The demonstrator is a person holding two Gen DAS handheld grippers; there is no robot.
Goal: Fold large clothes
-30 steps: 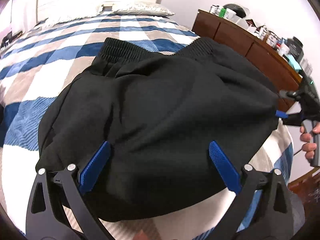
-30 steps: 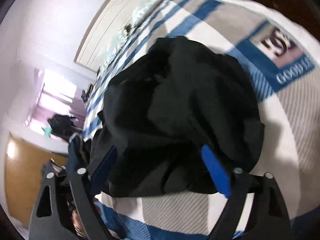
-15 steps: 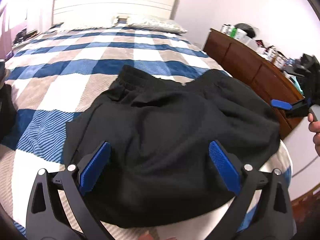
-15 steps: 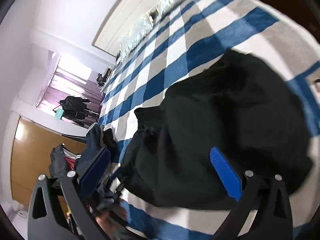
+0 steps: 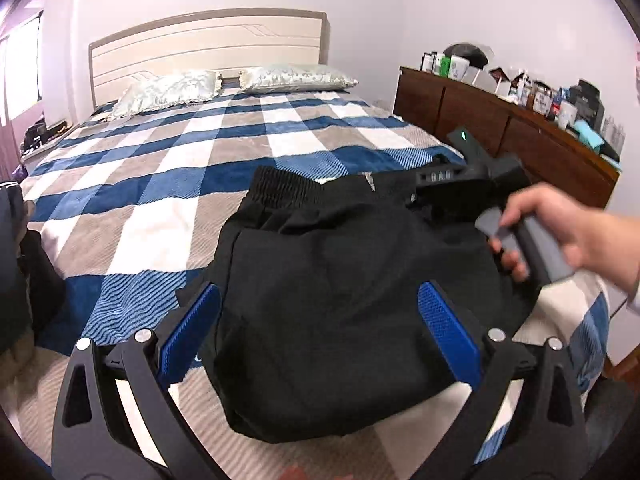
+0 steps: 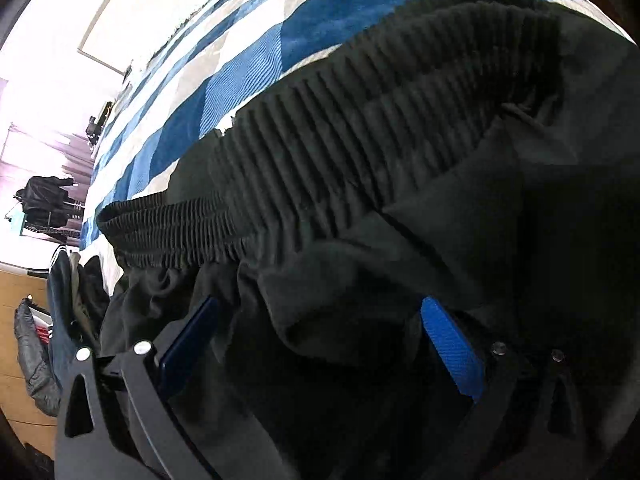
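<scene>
L gripper (image 5: 318, 330): jaws wide apart, nothing held; folded black trousers (image 5: 352, 292) lie below and ahead of them on the checked blanket (image 5: 160, 184). R gripper (image 6: 320, 346): jaws at full spread, cloth bunched between the pads, not pinched. Ribbed waistband (image 6: 360, 136) just ahead of R jaws. R hand (image 5: 560, 228) over trousers' far right corner. Beyond: pillows (image 5: 296, 78), headboard (image 5: 208, 46), dresser (image 5: 500, 132).

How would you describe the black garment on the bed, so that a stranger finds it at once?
On the checked blue, white and beige bedspread, look at the near end. The black garment lies there, folded; its ribbed elastic waistband sets it apart.
</scene>
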